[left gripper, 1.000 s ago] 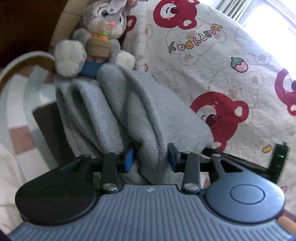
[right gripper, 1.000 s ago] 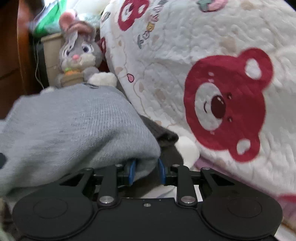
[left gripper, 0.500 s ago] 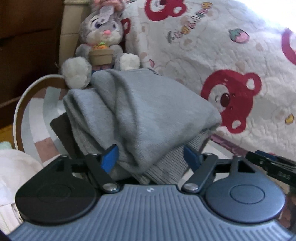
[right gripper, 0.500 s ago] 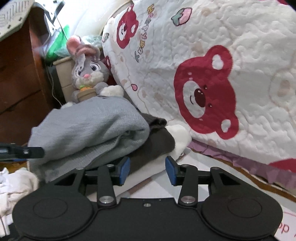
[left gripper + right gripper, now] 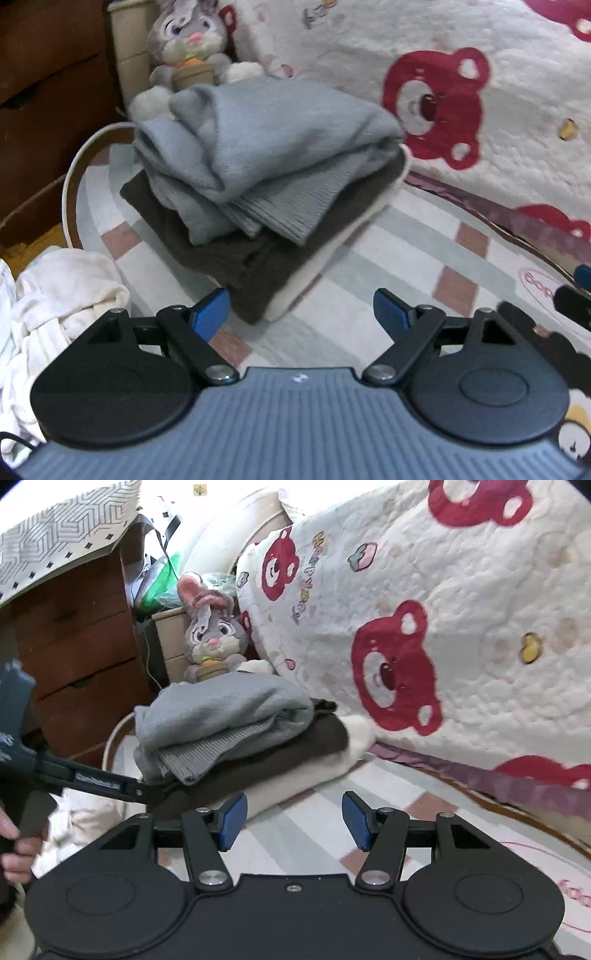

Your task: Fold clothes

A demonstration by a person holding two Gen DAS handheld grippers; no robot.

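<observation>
A folded grey sweater (image 5: 266,147) (image 5: 221,716) lies on top of a folded dark brown garment (image 5: 229,251) (image 5: 288,753) with a cream one (image 5: 332,258) under it, all stacked on the striped mat. My left gripper (image 5: 301,314) hangs short of the stack with its jaws still opening and nothing between them. My right gripper (image 5: 293,821) also stands back from the pile, jaws opening and empty. A person's hand (image 5: 14,853) holds the left gripper at the left edge of the right wrist view.
A crumpled white garment (image 5: 55,314) lies at the near left. A grey plush rabbit (image 5: 188,40) (image 5: 214,642) sits behind the stack. A quilt with red bears (image 5: 461,92) (image 5: 443,627) rises on the right. A wooden dresser (image 5: 81,664) stands at the left.
Both grippers let go of the grey sweater and drew back from it, their jaws spreading wide. The sweater now rests on the stack.
</observation>
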